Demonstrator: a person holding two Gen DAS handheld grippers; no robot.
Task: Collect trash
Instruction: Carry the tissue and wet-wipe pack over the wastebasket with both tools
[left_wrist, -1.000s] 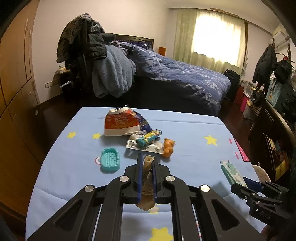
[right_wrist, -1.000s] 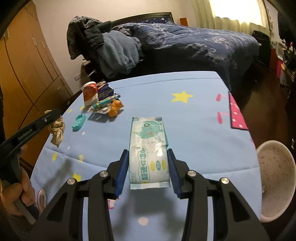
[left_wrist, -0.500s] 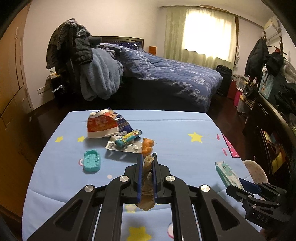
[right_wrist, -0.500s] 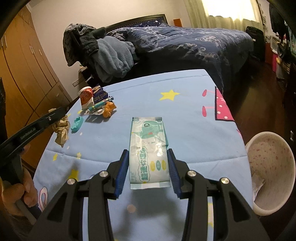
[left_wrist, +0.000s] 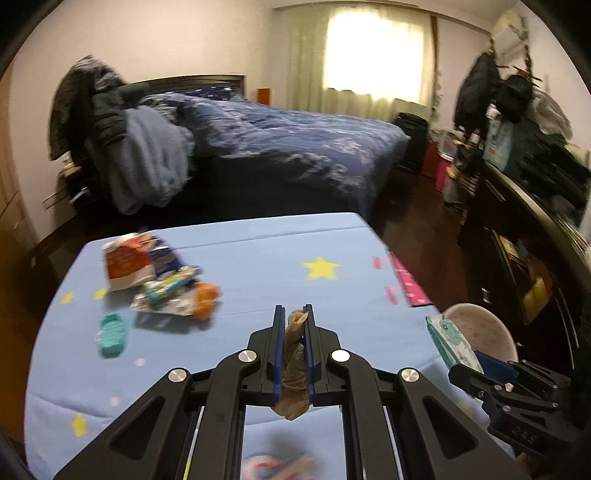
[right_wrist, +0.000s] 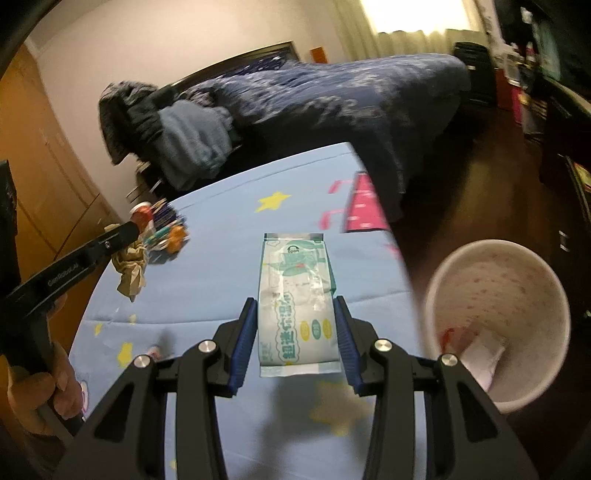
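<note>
Left claw (left_wrist: 294, 321) is clamped tight on a crumpled brown paper wad (left_wrist: 293, 354) — limp and creased, it hangs from between the pads above the blue star-print worktop (left_wrist: 258, 258), lifted clear, I judge, for carrying to the bin. Right claw (right_wrist: 295, 325) grips a flat, glossy plastic wipes pack (right_wrist: 297, 295) by its long edges — held level beside the round, speckled white bin (right_wrist: 495, 325), likely next to go in.
</note>
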